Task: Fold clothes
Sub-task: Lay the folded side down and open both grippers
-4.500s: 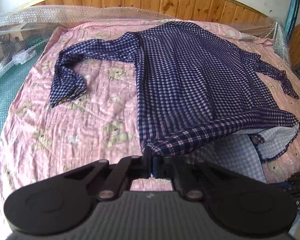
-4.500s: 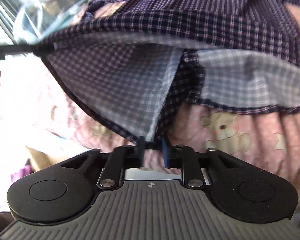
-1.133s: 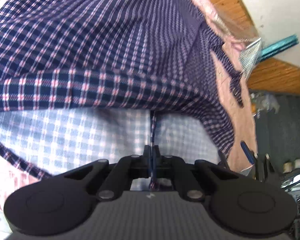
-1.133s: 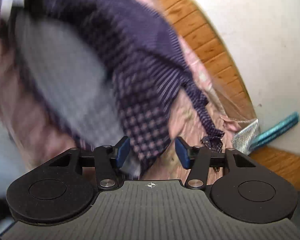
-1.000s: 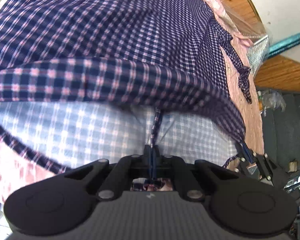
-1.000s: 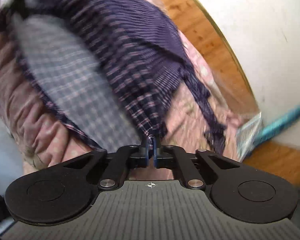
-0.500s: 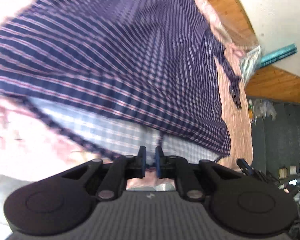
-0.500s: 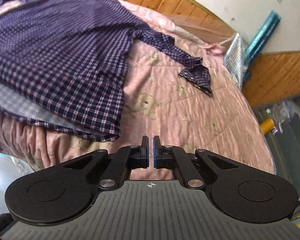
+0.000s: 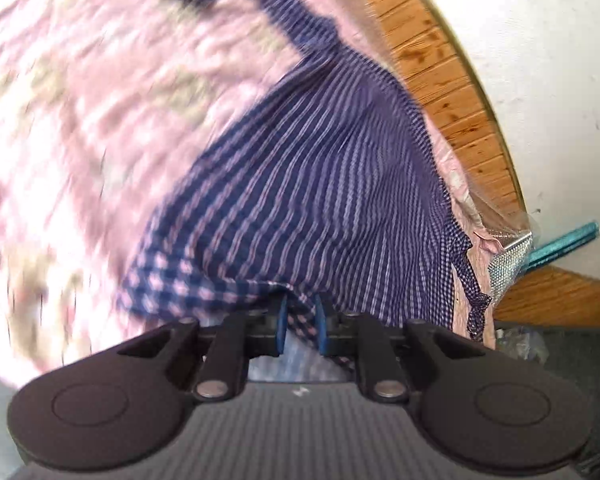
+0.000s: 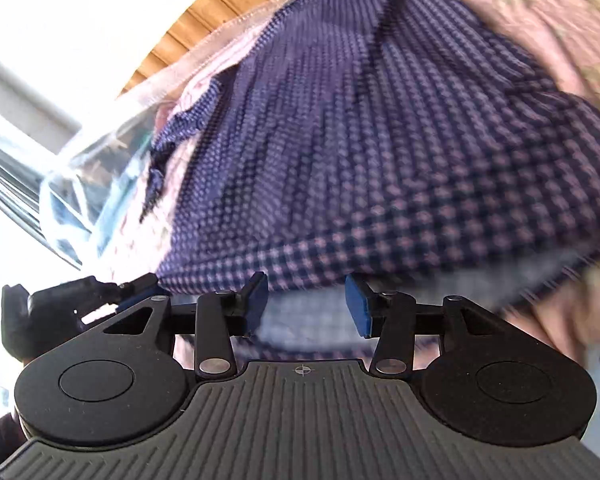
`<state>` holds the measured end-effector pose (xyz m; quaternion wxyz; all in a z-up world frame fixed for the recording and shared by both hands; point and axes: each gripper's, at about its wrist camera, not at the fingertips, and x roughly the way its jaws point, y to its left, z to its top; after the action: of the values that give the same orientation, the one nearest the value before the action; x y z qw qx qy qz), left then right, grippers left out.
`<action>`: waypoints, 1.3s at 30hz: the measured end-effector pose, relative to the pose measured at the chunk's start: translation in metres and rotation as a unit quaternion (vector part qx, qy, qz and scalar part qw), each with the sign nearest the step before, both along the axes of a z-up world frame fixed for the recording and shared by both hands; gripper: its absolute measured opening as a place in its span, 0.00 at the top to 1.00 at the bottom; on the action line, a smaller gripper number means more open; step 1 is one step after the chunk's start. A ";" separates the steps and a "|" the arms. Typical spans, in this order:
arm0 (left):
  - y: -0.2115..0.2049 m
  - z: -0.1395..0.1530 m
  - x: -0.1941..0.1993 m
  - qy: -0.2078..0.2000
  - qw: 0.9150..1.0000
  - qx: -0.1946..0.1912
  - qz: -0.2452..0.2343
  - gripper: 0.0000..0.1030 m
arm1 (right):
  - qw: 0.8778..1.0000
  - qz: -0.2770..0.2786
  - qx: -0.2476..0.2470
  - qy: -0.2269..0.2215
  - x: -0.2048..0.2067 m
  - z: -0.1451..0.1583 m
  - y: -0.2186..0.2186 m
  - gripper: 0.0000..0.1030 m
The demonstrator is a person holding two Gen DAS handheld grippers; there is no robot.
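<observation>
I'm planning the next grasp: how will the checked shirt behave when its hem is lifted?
The shirt is probably floppy: its hem sags in soft curves over the quilt. It looks thin and light, so it would likely drape and billow from the left gripper and right gripper, not hold shape.

Shirt (image 9: 320,184): thin woven check cloth, matt. Quilt (image 9: 80,112): soft pink cloth. Headboard (image 9: 452,92): varnished wood planks. Gripper (image 10: 306,304) body: matt black plastic.
</observation>
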<state>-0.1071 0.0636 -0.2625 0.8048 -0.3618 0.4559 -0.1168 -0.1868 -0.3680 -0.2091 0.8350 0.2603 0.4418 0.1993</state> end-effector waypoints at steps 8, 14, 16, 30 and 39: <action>0.033 0.017 -0.003 -0.023 1.000 0.011 0.008 0.83 | 0.994 0.104 0.021 -0.021 0.020 0.003 0.085 0.47; 0.049 0.025 -0.038 -0.043 0.990 0.128 -0.044 0.78 | 0.996 0.074 0.054 -0.007 0.044 -0.006 0.106 0.47; 0.045 0.028 -0.049 -0.059 0.979 0.183 -0.071 0.76 | 0.996 0.063 0.058 -0.006 0.054 -0.006 0.105 0.47; 0.021 0.035 -0.033 -0.105 0.932 0.323 -0.129 0.89 | 0.945 0.262 -0.117 -0.157 0.023 0.035 0.169 0.46; 0.032 0.046 -0.030 -0.101 0.939 0.309 -0.108 0.76 | 0.956 0.243 -0.140 -0.083 0.086 0.013 0.192 1.00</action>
<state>-0.1372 0.0959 -0.2160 0.9013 -0.0297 0.4221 -0.0926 -0.1010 -0.1761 -0.1959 0.8236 0.0080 0.4439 0.3530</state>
